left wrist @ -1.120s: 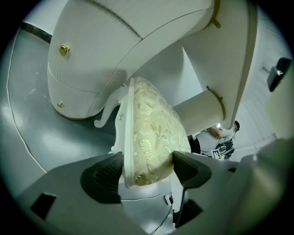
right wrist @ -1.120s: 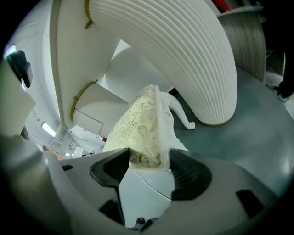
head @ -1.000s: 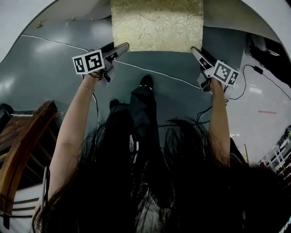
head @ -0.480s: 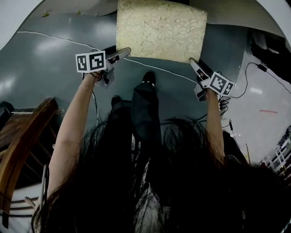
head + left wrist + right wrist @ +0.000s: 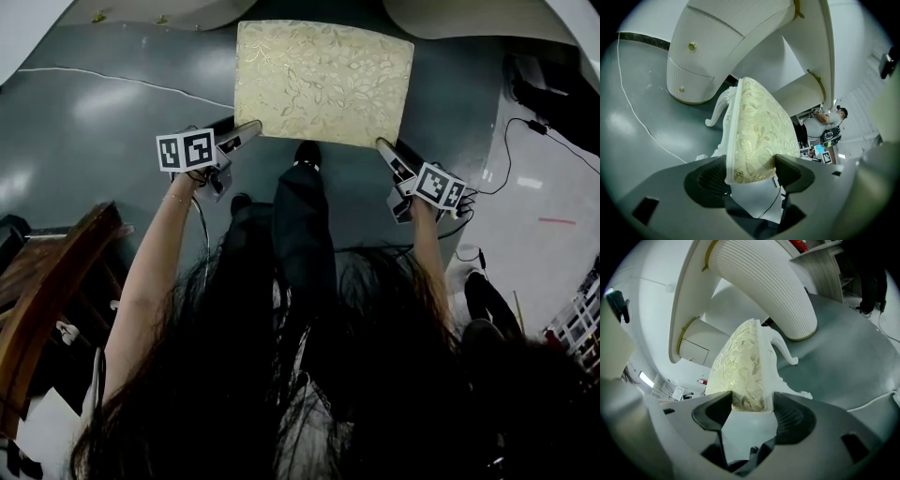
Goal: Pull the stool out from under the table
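Note:
The stool (image 5: 323, 80) has a gold floral cushion on a white carved frame and stands on the grey floor just past the person's shoe (image 5: 307, 152). My left gripper (image 5: 248, 131) is at its near left corner and my right gripper (image 5: 384, 150) at its near right corner. In the left gripper view the seat (image 5: 759, 136) runs away from the left gripper (image 5: 752, 173), whose pads press on both faces of the corner. The right gripper view shows the seat (image 5: 740, 366) clamped the same way by the right gripper (image 5: 750, 411). One curved white leg (image 5: 717, 110) shows below the seat.
The white table (image 5: 469, 14) curves across the top, with a ribbed pedestal (image 5: 693, 70) close behind the stool. Brown wooden furniture (image 5: 47, 291) stands at the left. Cables (image 5: 122, 82) lie on the floor on both sides. A person (image 5: 825, 124) stands far off.
More of the stool's seat shows than before, and its near edge now lies closer to the person's shoe. Both grippers have stayed on its near corners.

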Motion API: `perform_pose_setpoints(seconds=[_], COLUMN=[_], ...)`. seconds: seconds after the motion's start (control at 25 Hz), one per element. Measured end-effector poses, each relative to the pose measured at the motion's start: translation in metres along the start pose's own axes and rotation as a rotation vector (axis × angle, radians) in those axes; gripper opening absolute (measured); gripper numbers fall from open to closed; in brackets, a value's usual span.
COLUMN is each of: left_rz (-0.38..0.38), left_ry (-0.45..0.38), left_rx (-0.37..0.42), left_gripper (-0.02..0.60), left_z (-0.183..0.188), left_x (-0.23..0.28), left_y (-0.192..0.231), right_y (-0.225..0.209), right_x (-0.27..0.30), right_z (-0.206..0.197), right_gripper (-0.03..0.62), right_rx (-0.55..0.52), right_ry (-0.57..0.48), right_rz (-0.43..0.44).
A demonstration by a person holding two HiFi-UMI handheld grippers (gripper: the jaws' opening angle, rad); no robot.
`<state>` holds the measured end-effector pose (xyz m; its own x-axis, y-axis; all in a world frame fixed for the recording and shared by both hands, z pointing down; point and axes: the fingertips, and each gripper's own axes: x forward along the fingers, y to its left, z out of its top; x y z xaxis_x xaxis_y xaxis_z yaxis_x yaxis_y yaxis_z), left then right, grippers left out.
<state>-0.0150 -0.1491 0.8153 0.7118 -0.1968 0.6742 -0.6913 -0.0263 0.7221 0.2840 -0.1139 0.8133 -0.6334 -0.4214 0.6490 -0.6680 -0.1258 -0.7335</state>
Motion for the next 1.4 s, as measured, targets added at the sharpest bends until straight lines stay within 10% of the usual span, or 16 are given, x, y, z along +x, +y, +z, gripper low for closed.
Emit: perform_pose_setpoints(seconds=[1.04, 1.4], left_rz=[0.028, 0.076], left_ry=[0.115, 0.075], left_rx=[-0.048, 0.153], left_gripper=[0.339, 0.339], left_z=[0.001, 0.016], left_x=[0.000, -0.047], left_y=[0.007, -0.029], right_y=[0.000, 0.044], right_x=[-0.008, -0.035], right_z=[-0.012, 0.017], right_gripper=[0.287, 0.287], right_rx=[0.047, -0.104], right_ry=[0.022, 0.000], right_rz=[-0.148, -0.251])
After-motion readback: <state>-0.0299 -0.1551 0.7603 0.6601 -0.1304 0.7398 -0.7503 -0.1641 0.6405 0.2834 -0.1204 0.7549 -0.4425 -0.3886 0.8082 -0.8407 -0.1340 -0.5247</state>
